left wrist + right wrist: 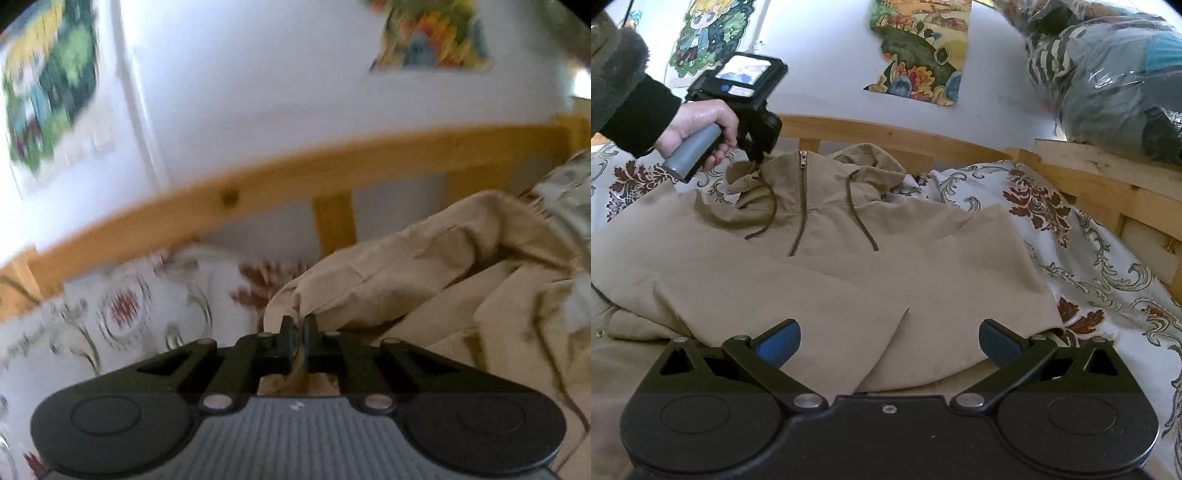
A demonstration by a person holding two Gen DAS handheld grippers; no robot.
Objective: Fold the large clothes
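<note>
A beige hooded jacket (827,266) with a brown zipper and drawstrings lies front up on the bed, sleeves folded across its body. My left gripper (298,326) is shut on the jacket's hood edge (388,280) and lifts it; in the right wrist view the left gripper (755,157) sits at the hood's left side, held by a hand. My right gripper (889,341) is open and empty, just above the jacket's lower hem.
The bed has a white floral sheet (1089,258) and a wooden rail (897,136) along the white wall. Posters (919,48) hang on the wall. Plastic-wrapped bundles (1108,74) sit on a wooden ledge at the right.
</note>
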